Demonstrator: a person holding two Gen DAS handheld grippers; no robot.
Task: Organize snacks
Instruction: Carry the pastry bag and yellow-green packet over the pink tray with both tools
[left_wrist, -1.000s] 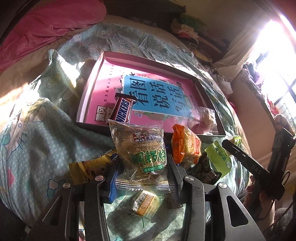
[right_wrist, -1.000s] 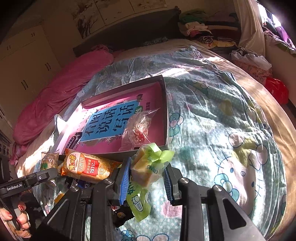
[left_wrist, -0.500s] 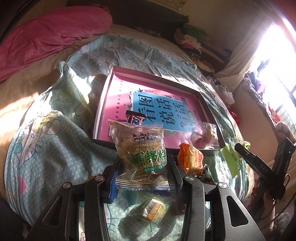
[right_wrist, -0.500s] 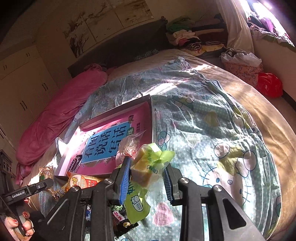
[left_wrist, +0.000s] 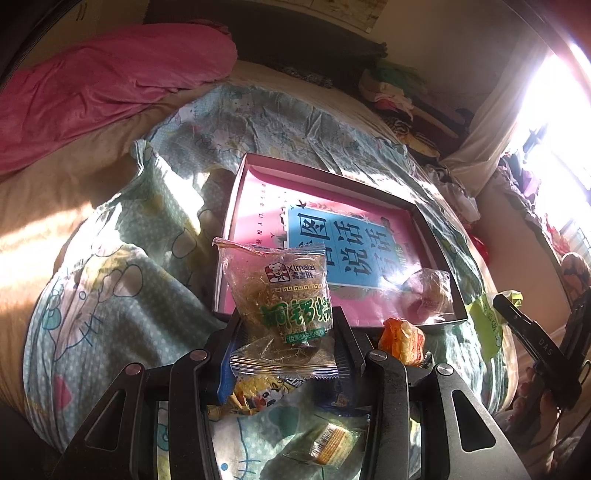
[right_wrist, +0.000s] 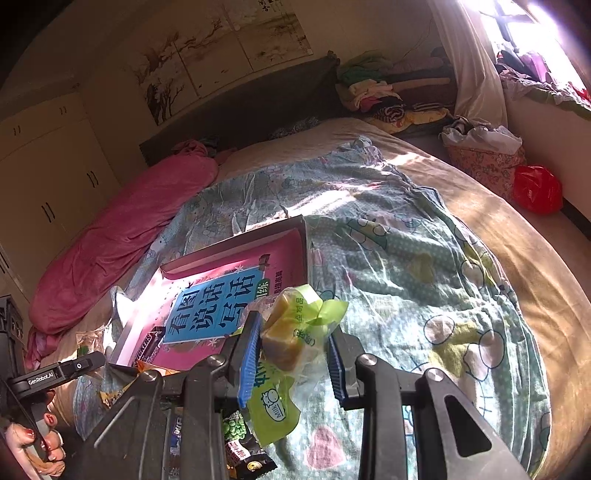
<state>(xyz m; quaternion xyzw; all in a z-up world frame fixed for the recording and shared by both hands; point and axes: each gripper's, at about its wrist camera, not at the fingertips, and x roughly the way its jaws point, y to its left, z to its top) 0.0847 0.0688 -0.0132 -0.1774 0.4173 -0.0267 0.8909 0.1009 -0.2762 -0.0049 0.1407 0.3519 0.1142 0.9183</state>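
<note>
My left gripper (left_wrist: 286, 334) is shut on a clear pastry packet (left_wrist: 282, 291) with green lettering, held above the bed, short of the near edge of a shallow pink box (left_wrist: 258, 192). The box holds a clear wrapped snack (left_wrist: 430, 291) and, in the right wrist view, a Snickers bar (right_wrist: 149, 345). My right gripper (right_wrist: 291, 354) is shut on a green-wrapped yellow cake (right_wrist: 295, 328), held up near the box's (right_wrist: 291, 254) right corner. Loose snacks lie below: an orange packet (left_wrist: 400, 338), a yellow packet (left_wrist: 258, 395), a small biscuit (left_wrist: 330, 441), a dark packet (right_wrist: 243, 454).
The box lies on a patterned green quilt (right_wrist: 406, 266) on a bed. A pink duvet (left_wrist: 110, 81) lies rolled at the bed's far side. Piled clothes (right_wrist: 373, 92) and a red bag (right_wrist: 537, 188) are beyond the bed. Cupboards (right_wrist: 48, 177) stand at the left.
Both grippers have lifted and drawn back from the box with their snacks still held. The box and loose snacks look smaller and lower in both views.
</note>
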